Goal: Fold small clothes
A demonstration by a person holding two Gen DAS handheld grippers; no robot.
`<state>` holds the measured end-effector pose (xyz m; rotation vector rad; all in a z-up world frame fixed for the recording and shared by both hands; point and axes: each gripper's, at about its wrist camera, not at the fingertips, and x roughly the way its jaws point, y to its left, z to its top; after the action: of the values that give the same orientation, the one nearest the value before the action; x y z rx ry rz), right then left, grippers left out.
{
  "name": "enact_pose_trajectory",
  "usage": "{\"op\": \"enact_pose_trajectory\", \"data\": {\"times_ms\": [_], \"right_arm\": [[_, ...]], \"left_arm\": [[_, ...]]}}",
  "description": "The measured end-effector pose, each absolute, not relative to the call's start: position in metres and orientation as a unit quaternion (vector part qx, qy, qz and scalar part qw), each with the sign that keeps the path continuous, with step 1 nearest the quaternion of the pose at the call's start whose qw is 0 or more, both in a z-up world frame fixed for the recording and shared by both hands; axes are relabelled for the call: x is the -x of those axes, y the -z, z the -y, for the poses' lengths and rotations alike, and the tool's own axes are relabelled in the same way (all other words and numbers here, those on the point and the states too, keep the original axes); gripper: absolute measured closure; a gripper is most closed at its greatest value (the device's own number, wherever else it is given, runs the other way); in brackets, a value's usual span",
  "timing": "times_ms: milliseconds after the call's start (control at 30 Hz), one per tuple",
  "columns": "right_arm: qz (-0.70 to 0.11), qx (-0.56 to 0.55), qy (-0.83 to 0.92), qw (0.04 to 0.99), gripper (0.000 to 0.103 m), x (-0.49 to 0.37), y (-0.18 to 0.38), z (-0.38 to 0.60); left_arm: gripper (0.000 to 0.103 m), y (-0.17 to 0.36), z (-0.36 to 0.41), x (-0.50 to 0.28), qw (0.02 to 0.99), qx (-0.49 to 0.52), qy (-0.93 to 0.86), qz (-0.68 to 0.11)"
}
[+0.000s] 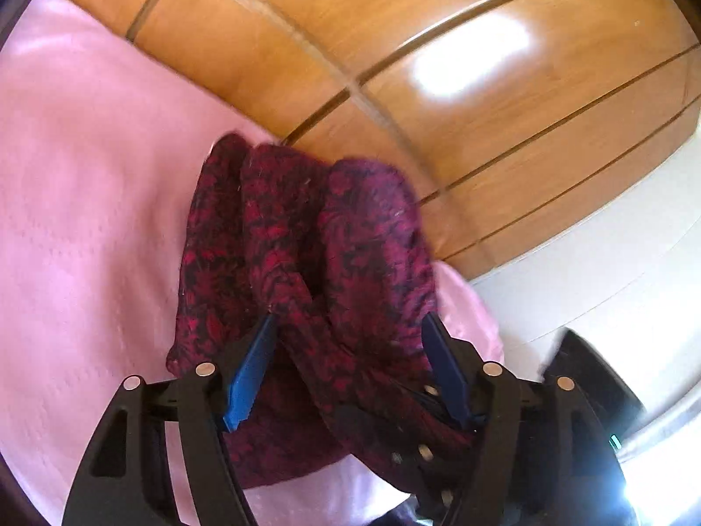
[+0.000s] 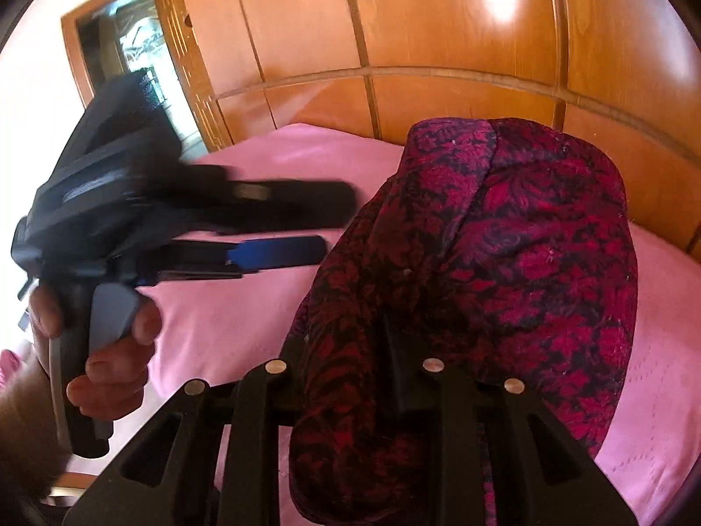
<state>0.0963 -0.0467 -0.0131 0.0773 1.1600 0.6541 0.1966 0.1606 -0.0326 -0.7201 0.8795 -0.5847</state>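
Observation:
A dark red and black patterned garment (image 1: 306, 263) lies bunched on the pink bedspread (image 1: 87, 219). In the left wrist view my left gripper (image 1: 350, 328) is open, its blue fingers (image 1: 249, 372) spread on either side of a fold of the cloth. In the right wrist view the garment (image 2: 504, 263) drapes over my right gripper (image 2: 350, 350), which is shut on a fold of it; the cloth hides the fingertips. The left gripper (image 2: 337, 223) also shows there at the left, blurred, held in a hand, open and beside the garment.
A glossy wooden headboard (image 1: 394, 65) stands right behind the garment. The pink bedspread (image 2: 241, 307) stretches to the left. A wooden door frame (image 2: 122, 44) is at the far left of the right wrist view. A white surface (image 1: 591, 263) lies to the right of the bed.

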Motion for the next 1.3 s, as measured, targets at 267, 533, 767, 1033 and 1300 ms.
{"op": "enact_pose_trajectory", "data": {"times_ms": [267,533,767,1033,1300], "right_arm": [[-0.506,0.032,-0.298,0.809,0.079,-0.078,0.016,0.031],[-0.503,-0.066,-0.378,0.775,0.046,-0.080,-0.024,0.075],[-0.526,-0.103,-0.299,0.789,0.049,-0.092,-0.014,0.166],[-0.545,-0.082,-0.291,0.782,0.052,-0.101,0.026,0.130],[-0.554,-0.011,-0.291,0.780,0.052,-0.106,0.060,0.091]], "left_arm": [[0.063,0.042,-0.135,-0.233,0.796,0.307,0.260,-0.451],[0.075,0.025,-0.126,-0.243,0.821,0.257,0.246,-0.447],[0.077,0.007,-0.124,-0.242,0.836,0.226,0.238,-0.440],[0.079,0.008,-0.156,-0.229,0.857,0.192,0.181,-0.442],[0.077,0.046,-0.161,-0.217,0.873,0.178,0.119,-0.438]]}}
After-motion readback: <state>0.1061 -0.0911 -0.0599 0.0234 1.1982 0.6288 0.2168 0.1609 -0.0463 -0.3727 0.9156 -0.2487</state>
